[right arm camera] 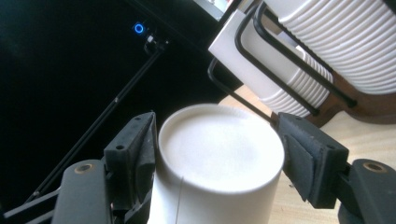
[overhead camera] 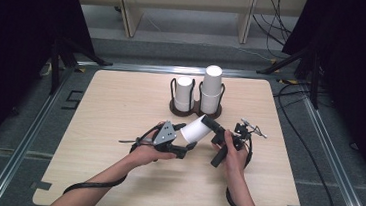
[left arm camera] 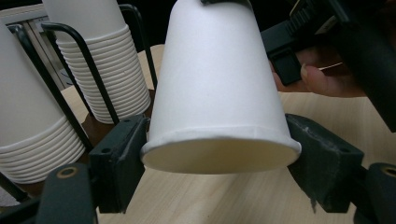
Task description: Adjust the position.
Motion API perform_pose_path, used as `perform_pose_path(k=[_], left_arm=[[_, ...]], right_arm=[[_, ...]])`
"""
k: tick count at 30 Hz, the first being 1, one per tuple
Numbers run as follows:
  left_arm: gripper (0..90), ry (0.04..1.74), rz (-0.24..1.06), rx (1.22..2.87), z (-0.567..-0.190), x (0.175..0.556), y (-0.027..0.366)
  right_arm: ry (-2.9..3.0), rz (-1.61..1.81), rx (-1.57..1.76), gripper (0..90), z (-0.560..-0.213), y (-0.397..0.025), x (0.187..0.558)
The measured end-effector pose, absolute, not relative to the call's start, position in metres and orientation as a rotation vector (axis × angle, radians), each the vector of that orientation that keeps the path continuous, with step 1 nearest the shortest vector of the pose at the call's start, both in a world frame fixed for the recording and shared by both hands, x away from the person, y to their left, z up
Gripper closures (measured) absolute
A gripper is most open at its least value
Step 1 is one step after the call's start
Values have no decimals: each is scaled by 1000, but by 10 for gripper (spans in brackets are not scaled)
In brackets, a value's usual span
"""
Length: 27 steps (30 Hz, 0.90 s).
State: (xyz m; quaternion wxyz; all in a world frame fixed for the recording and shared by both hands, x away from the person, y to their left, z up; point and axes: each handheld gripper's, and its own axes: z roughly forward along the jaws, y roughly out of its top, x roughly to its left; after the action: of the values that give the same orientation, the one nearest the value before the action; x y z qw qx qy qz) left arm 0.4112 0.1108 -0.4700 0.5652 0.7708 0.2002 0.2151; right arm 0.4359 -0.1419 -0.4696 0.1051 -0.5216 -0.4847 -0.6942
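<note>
Apparently mid hand-over above the near middle of the surface point(overhead camera: 114, 177), well short of the wire holder point(overhead camera: 172, 89) at the far side. Loaded already with a taller stack point(overhead camera: 212, 88) on the right and a shorter stack point(overhead camera: 184, 93) on the left, both upside down.

Lying tilted in the air between the two tools: one paper cup point(overhead camera: 196, 129), base up and to the far right, mouth down and to the near left, touching neither surface nor holder.

Clamped across the cup's rim at the mouth end, left tongs point(left arm camera: 219, 154), one jaw against each side. Closed on the base end, it seems, right tongs point(right arm camera: 217, 144), with the left jaw clearly pressing and the right jaw at the cup's edge, contact there hard to confirm.

Next, most likely: let go with one tool, turn the cup fully base-up with the other, then lower it over a stack in the holder. Calls for a gentle grip so as not to crush the thin wall, and for a clean release before any pull.

Left hand point(overhead camera: 147, 155) low and near, forearm angled in from the near left; right hand point(overhead camera: 234, 155) just right of the cup, wrist bent toward the far left.
</note>
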Motion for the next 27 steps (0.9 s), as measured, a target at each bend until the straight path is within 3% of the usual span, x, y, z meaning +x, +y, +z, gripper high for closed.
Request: perform_pose_path(k=[27], left_arm=[[288,462,435,1823,-466,406,124]], right_arm=[[-1525,-2195,-1502,302,-454,-158,439]])
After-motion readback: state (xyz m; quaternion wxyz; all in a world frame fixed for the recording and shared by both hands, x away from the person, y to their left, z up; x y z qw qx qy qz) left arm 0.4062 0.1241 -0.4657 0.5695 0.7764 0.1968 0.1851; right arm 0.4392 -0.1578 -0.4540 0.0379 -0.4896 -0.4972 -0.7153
